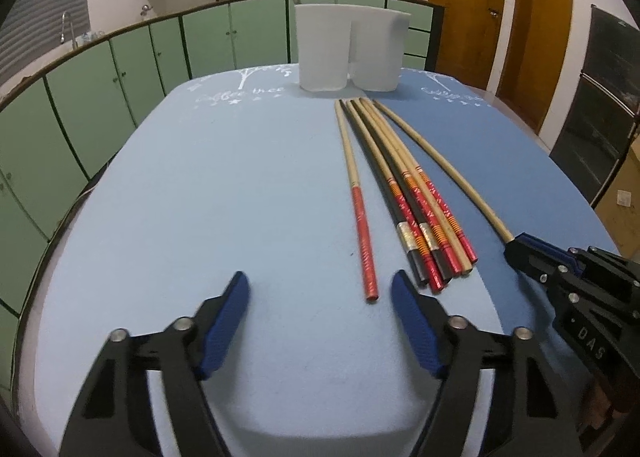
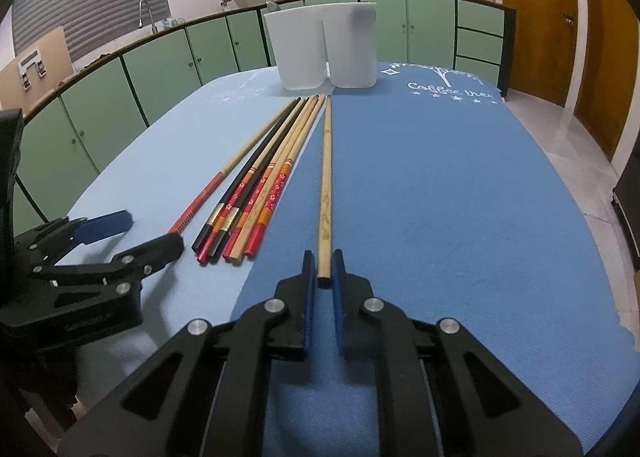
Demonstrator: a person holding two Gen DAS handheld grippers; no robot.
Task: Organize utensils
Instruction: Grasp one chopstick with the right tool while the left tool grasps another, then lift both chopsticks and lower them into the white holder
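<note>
**A:** Right tongs (image 2: 323,269) are down at the near end of the plain pale bamboo chopstick (image 2: 325,185), one blue pad on each side of its butt. The jaws are nearly together, but whether they are pinching it yet I cannot tell.

**B:** And that stick lies straight ahead of them, long axis running near to far, tip pointing at the white two-compartment plastic holder (image 2: 320,45) at the far end of the worktop (image 2: 460,197). So the move is a lift and a carry forward along the stick's own line.

**A:** Left tongs (image 1: 320,289) are wide open and empty, low over the light blue cloth. The single red-handled bamboo chopstick (image 1: 358,197) lies just ahead of them, its red end near their right pad.

**B:** (Nearer arm for that one, I'd judge.) Between the two singles sits the bundle of black and bamboo chopsticks with red patterned handles (image 1: 416,201), touching one another, all fanned toward the holder.

**A:** Room to move?

**B:** Open cloth to the right of the plain stick, well apart from the worktop's right edge. On its left the bundle is near, so a sideways swing of the far tip could knock it. Holder stands upright; which compartment suits, I cannot tell.
</note>
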